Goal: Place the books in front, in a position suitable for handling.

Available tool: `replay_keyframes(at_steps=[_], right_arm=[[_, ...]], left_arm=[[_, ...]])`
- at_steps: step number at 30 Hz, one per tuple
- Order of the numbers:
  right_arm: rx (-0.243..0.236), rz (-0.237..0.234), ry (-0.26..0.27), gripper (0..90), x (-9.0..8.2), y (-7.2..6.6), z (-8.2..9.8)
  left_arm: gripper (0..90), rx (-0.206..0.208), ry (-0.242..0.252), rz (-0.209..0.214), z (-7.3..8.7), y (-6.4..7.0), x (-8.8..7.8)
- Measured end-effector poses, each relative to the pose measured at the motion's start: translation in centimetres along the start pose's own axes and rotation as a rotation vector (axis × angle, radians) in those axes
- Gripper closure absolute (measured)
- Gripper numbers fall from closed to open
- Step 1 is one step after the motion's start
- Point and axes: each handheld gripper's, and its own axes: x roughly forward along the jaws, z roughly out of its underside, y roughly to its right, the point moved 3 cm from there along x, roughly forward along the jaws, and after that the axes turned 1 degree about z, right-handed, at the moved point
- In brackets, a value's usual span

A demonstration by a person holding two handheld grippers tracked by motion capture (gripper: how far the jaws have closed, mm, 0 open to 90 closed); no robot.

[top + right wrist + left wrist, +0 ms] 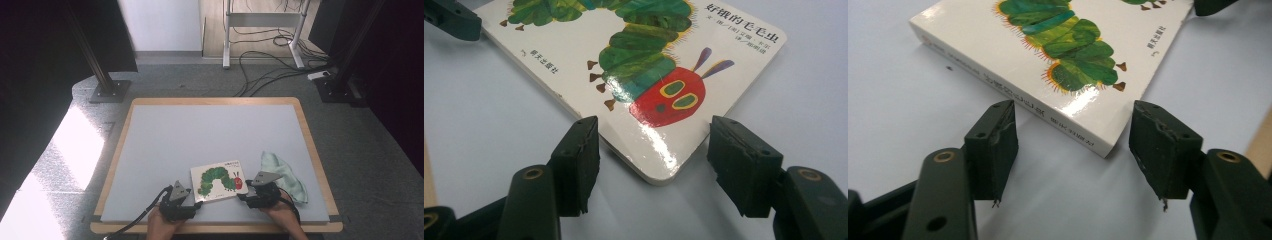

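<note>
The bench [150,150] had a pale wooden rim, and a grey mat [210,130] covered almost all of its top. On the mat, near the front edge, a picture book [218,180] with a green caterpillar on its white cover lay flat. A light green cloth [283,176] lay crumpled just beside it, toward the bench's right edge.

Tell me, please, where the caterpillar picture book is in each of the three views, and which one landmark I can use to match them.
High view: the book lies near the table's front edge, between the two grippers.
Left gripper view: its spine corner fills the upper middle, just beyond the open jaws.
Right gripper view: its rounded corner lies at upper centre, ahead of the open jaws.
Shared landmark: the caterpillar's green body on the cover.
</note>
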Motion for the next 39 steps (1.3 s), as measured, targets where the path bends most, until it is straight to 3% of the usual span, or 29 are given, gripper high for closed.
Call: replay_keyframes(at_steps=[12,17,28,39], right_arm=[[0.022,0.038,-0.002,39.2,1.0,0.5,-0.8],[0.027,0.061,-0.002,40.4,1.6,0.9,-1.3],[0.049,0.081,0.0,40.5,2.6,2.2,-2.2],[0.07,0.097,0.001,42.1,3.5,4.2,-3.1]], left_arm=[[32.0,0.014,-0.04,-0.008,-1.6,-3.1,0.8],[32.0,-0.005,-0.026,-0.014,-2.2,-4.7,1.3],[40.1,0.023,-0.003,-0.03,-3.3,-6.2,2.3],[39.8,0.009,0.01,-0.032,-4.7,-7.7,3.6]])
